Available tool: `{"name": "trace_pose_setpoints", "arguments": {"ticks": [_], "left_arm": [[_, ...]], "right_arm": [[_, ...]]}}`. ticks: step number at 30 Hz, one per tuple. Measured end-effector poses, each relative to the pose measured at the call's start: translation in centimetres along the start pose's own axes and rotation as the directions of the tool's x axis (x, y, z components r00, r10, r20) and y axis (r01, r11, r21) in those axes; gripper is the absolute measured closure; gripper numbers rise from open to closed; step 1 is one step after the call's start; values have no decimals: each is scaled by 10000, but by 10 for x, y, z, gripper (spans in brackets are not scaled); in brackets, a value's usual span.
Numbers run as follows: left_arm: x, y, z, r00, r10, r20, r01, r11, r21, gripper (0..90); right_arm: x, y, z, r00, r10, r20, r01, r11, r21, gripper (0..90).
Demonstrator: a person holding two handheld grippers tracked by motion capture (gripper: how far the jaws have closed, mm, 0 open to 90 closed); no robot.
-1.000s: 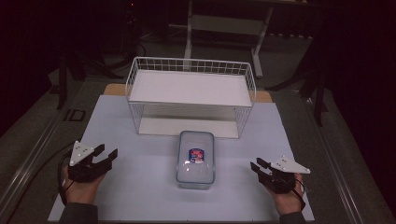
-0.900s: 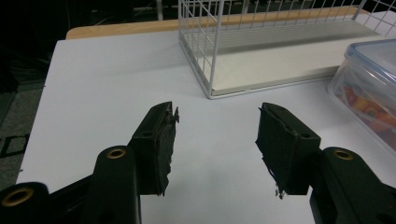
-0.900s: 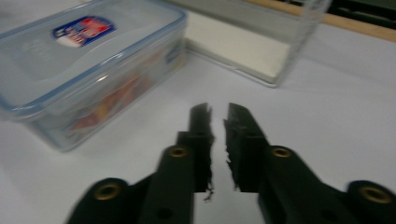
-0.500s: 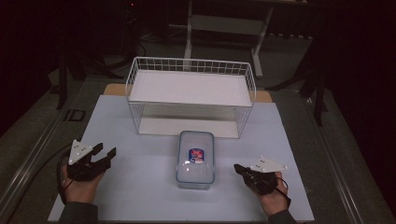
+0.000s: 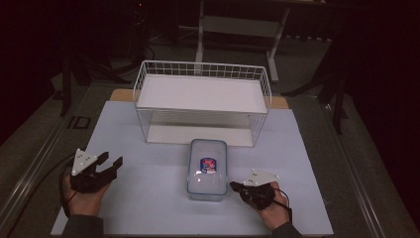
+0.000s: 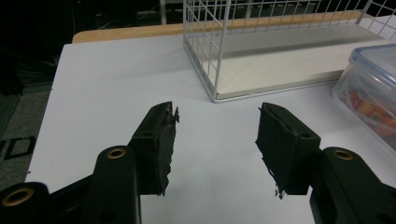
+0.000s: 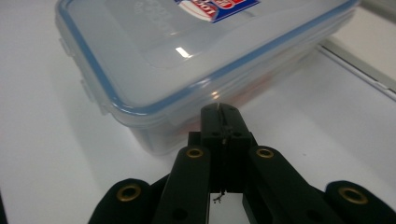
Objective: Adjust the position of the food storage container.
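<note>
On the white surface [image 5: 148, 198] we see one wire basket [image 5: 203, 101] behind one lidded container [image 5: 207, 168]; our right gripper [image 5: 236, 187], jaws together, nears it, left gripper [image 5: 110, 162] spread wide.

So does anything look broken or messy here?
Only the left gripper: the black padding on its fingers looks torn and frayed at the edges. The lidded plastic container sits flat and closed, and the wire rack stands straight.
</note>
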State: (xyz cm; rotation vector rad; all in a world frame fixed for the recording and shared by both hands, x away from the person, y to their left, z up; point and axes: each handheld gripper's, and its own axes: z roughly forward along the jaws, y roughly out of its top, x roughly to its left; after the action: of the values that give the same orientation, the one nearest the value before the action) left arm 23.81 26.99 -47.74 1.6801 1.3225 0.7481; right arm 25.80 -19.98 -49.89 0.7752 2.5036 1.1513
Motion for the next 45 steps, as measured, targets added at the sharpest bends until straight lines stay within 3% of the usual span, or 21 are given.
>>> {"name": "trace_pose_setpoints", "arguments": {"ticks": [9,17,25,36,45], "left_arm": [[-1,0,1,10000,27,-7,-27,10000,9,462],[-1,0,1,10000,56,35,-56,10000,43,462],[-1,0,1,9999,75,69,-75,10000,56,462],[-1,0,1,9998,102,146,-103,9999,76,467],[-3,0,2,9991,265,317,-270,9995,153,491]], "right_arm": [[2,1,1,9999,28,-157,-27,10000,45,899],[17,9,8,9968,-358,-708,363,9993,58,899],[40,26,26,9854,-1096,-1304,1120,9937,108,898],[61,49,54,9719,-1630,-1699,1652,9863,-15,899],[71,67,77,9703,-1778,-1643,1792,9838,-63,898]]}}
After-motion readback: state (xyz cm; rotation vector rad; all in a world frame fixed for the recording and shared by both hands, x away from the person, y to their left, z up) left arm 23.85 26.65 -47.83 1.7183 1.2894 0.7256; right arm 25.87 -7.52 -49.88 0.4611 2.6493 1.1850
